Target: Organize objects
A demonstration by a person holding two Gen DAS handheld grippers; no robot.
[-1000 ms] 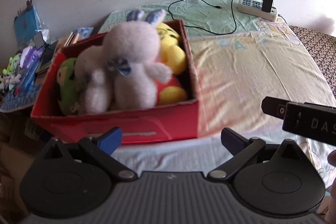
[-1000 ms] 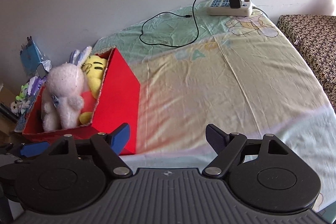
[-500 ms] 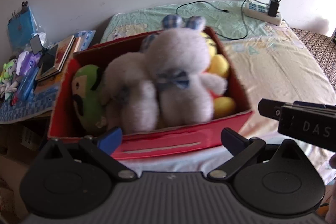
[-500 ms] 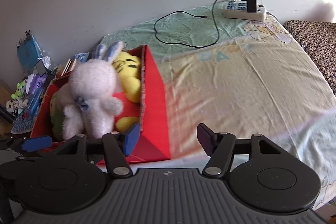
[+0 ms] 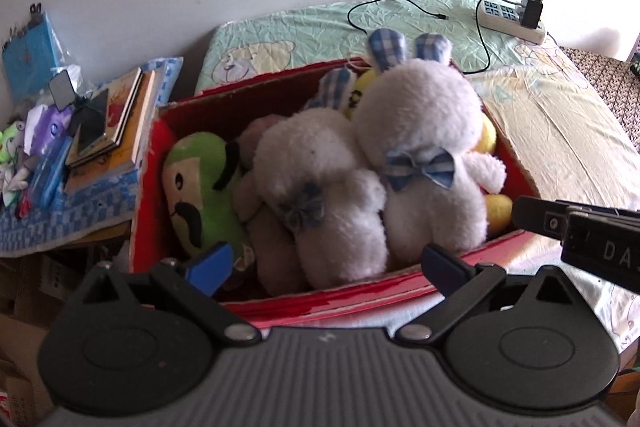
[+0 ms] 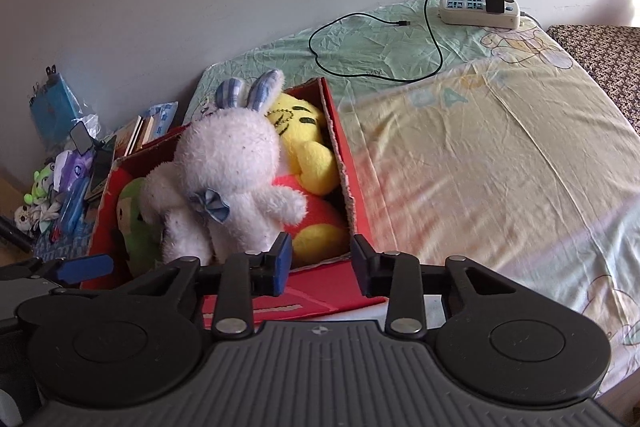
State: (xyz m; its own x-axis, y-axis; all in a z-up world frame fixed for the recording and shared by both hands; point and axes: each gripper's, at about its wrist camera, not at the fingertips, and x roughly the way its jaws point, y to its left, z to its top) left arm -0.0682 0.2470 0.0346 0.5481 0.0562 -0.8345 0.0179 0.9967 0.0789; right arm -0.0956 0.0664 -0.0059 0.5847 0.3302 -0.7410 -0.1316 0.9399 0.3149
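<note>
Left wrist view: the left gripper (image 5: 324, 263) is held spread and empty above the red box (image 5: 360, 301), which stands on the bed (image 5: 560, 131), packed with a white rabbit (image 5: 420, 155) and other plush.

Right wrist view: the right gripper (image 6: 320, 263) is narrowed over the box's corner, seemingly not yet pinched. The cardboard is judged light but bendable; its wall should be gripped low.

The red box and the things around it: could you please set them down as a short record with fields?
container: red box, open-topped, on the bed
contents: two white rabbits, green plush, yellow plush
left of box: stacked books
far end of bed: power strip with black cable
left tongs: open, empty, over the box's near wall
right tongs: open, empty, at the box's near right corner
</note>
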